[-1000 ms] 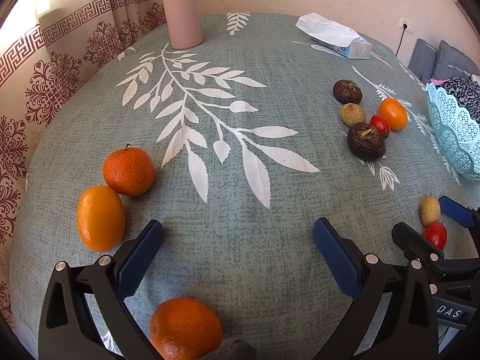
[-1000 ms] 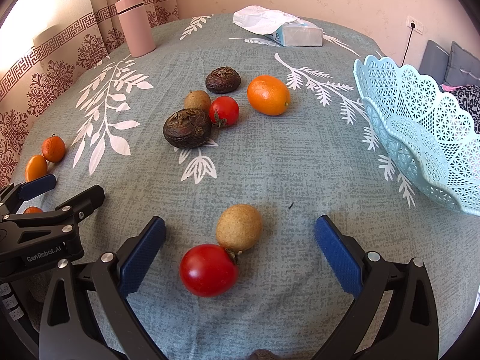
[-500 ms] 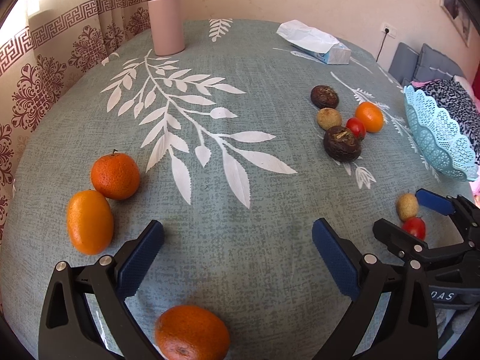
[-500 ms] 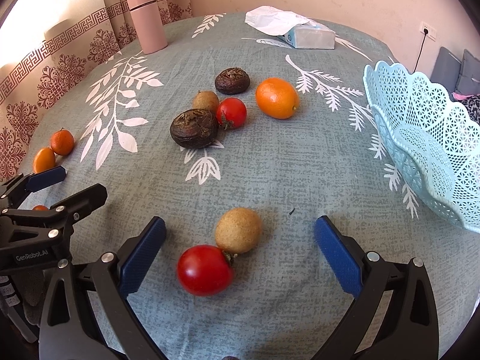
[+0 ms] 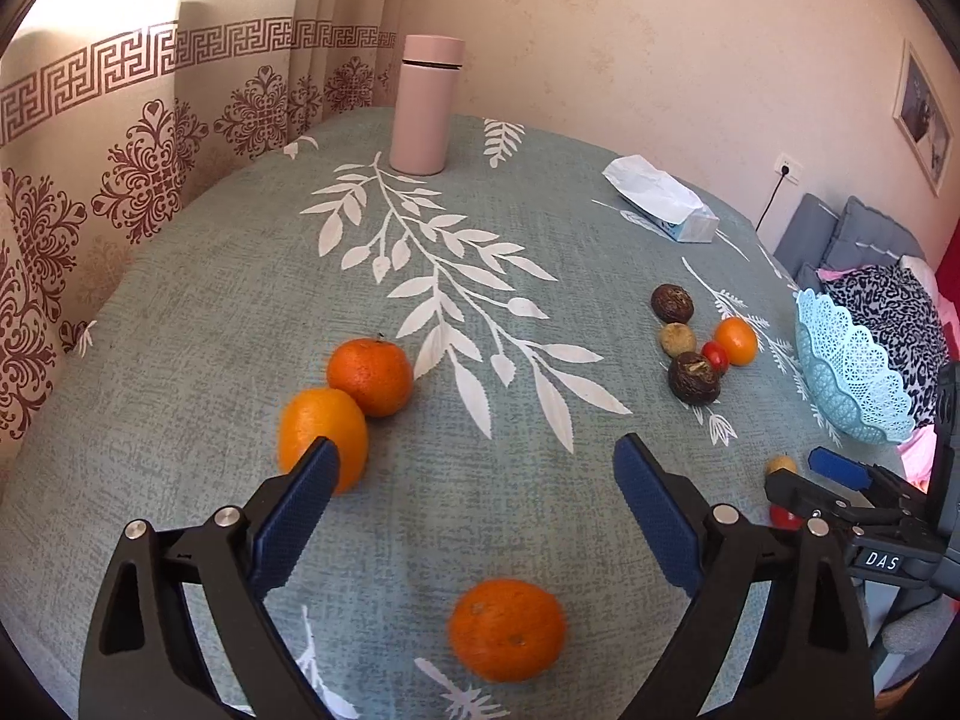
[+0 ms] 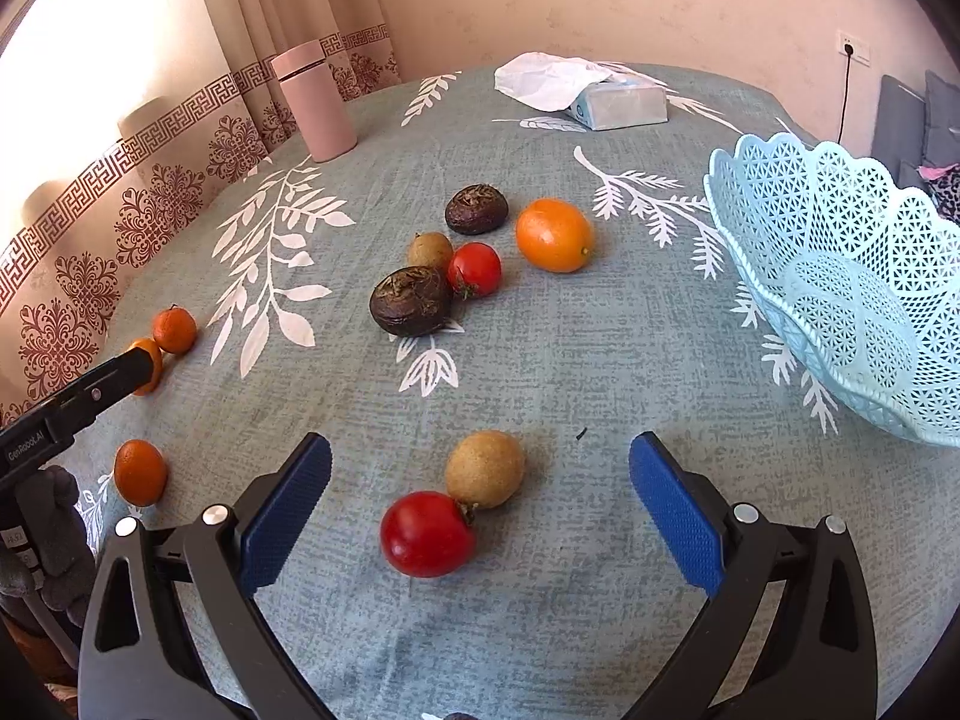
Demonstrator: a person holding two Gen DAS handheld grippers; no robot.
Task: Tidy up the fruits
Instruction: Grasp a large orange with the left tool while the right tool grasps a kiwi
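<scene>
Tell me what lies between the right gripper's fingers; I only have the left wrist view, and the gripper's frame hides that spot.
Observer: The right gripper is open. A red tomato and a tan round fruit lie touching each other on the cloth between its fingers, not gripped.
Operator: Is anything in the basket yet?
Observer: No fruit shows inside the blue basket; the right wrist view looks into its bowl.
Operator: From here the far tomato seems pressed against the orange.
Observer: It is not. The small tomato sits against the dark fruit, with a strip of cloth between it and the orange.
</scene>
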